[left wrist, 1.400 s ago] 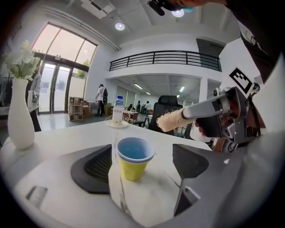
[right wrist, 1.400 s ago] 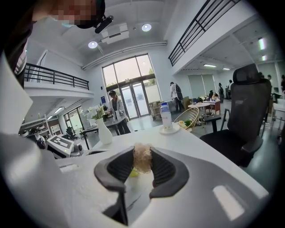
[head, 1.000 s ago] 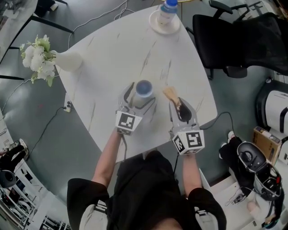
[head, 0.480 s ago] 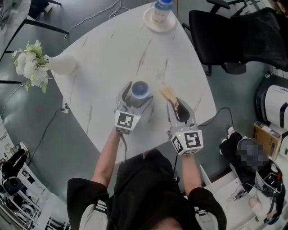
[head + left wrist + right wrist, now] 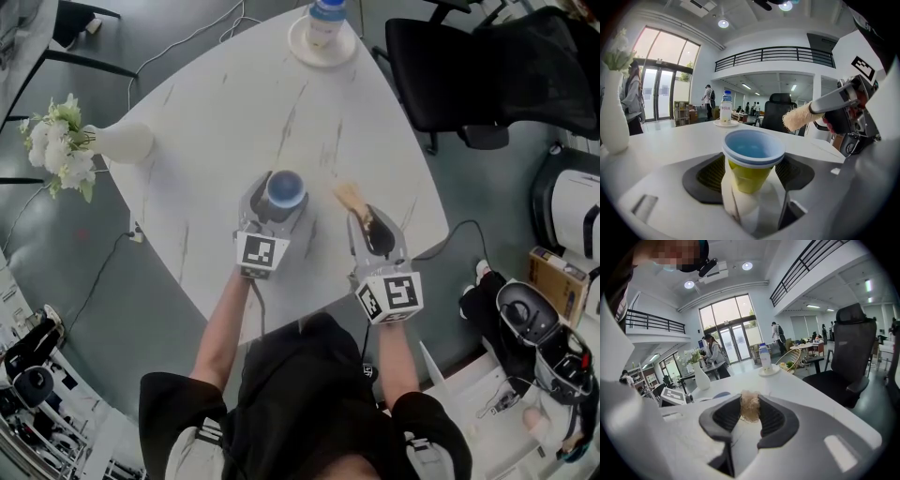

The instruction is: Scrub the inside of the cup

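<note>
A yellow cup (image 5: pixel 284 190) with a blue inside stands upright on the white marble table (image 5: pixel 225 103). My left gripper (image 5: pixel 277 199) straddles it. Seen from the left gripper view, the cup (image 5: pixel 753 154) sits between the dark pads (image 5: pixel 708 174) with a little space on each side, and the jaws are closing. My right gripper (image 5: pixel 375 225), to the right of the cup, is shut on a brush (image 5: pixel 354 197) with a tan fuzzy head pointing away from me. That brush head (image 5: pixel 750 406) sticks out between its pads. The brush (image 5: pixel 801 117) also shows right of the cup, above rim height.
A white vase (image 5: pixel 122 141) with white flowers (image 5: pixel 56 155) stands at the table's left edge. A water bottle (image 5: pixel 323 14) on a plate (image 5: pixel 322 49) is at the far corner. A black office chair (image 5: pixel 487 66) stands beyond the table's right side. People stand by the glass doors.
The left jaws have drawn in closer round the cup. The right gripper with the brush holds about the same place beside it.
</note>
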{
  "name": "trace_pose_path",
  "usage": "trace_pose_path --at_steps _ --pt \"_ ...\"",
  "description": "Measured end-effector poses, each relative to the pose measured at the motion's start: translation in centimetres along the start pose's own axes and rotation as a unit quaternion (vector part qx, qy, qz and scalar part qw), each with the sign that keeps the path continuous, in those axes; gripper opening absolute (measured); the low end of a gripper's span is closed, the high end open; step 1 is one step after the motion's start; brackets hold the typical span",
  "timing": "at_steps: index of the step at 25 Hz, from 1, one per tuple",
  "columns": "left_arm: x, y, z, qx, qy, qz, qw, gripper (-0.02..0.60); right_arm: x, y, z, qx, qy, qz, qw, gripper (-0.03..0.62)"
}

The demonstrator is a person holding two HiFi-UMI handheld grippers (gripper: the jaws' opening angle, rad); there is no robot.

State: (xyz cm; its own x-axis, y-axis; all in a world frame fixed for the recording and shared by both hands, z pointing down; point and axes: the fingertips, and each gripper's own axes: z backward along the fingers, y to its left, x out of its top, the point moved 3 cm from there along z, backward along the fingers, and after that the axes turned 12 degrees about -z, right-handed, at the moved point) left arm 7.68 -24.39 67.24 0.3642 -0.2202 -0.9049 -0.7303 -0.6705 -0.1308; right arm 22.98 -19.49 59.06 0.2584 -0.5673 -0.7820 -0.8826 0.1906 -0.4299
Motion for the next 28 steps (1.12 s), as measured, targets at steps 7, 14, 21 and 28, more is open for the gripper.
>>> trace_pose_path --at_steps 7,14,21,28 --pt "-0.3 0.2 0.0 0.006 0.01 -0.007 0.9999 0.322 -0.2 -0.3 0.5 -0.005 -0.001 0.0 1.0 0.107" --pt "1.5 0.0 0.5 0.007 -0.02 -0.008 0.9997 0.316 0.2 -0.1 1.4 -0.004 -0.01 0.001 1.0 0.107" --pt "4.1 -0.6 2.6 0.008 -0.034 -0.03 0.9989 0.316 1.2 1.2 2.8 0.008 -0.026 0.006 1.0 0.107" --pt "6.4 -1.2 6.1 0.021 -0.042 -0.06 0.9971 0.314 2.8 3.8 4.7 0.029 -0.052 0.014 0.998 0.107"
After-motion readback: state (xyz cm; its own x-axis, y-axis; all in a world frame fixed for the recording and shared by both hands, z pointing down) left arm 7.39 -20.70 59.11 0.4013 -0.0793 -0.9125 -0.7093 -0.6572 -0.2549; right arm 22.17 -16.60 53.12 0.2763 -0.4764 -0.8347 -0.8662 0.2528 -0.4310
